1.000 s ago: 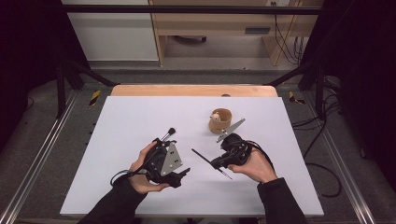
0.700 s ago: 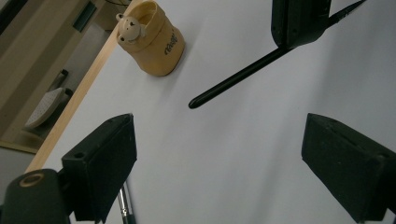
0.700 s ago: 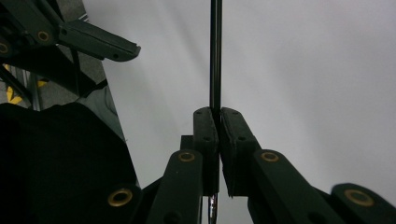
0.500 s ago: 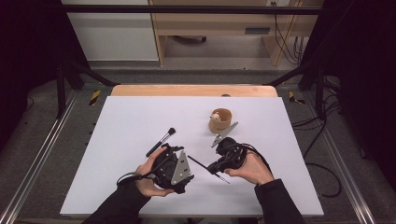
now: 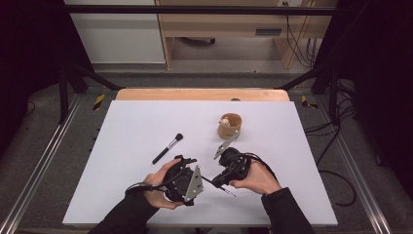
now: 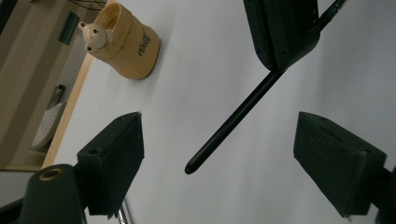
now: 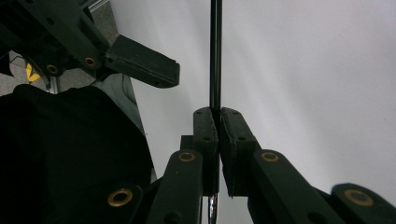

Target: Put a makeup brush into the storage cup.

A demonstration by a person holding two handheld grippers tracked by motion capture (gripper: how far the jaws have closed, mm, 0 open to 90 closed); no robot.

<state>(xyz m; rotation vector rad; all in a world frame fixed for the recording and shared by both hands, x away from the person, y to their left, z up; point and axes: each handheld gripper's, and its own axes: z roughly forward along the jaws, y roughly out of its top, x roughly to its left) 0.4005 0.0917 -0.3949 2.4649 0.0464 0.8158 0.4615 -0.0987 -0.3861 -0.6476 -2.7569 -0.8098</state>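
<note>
My left gripper is black, with a grey three-cornered plate on top and a black cable trailing behind it. My right gripper has two black flat-faced pads, small screw holes down each, and brass-coloured rivets along the black linkage arms beneath them. Both my sleeves are black.

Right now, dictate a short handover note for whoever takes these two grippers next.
Right gripper: shut on a thin black stick, likely a slim brush or pen, held just above the table.
Left gripper: open, jaws set either side of the stick's free end, not touching it.
Makeup brush lies loose on the table, left of centre.
Yellow bear cup stands upright beyond the right gripper; nothing visibly in it.
Left to do, probably: stick and brush into the cup.
</note>
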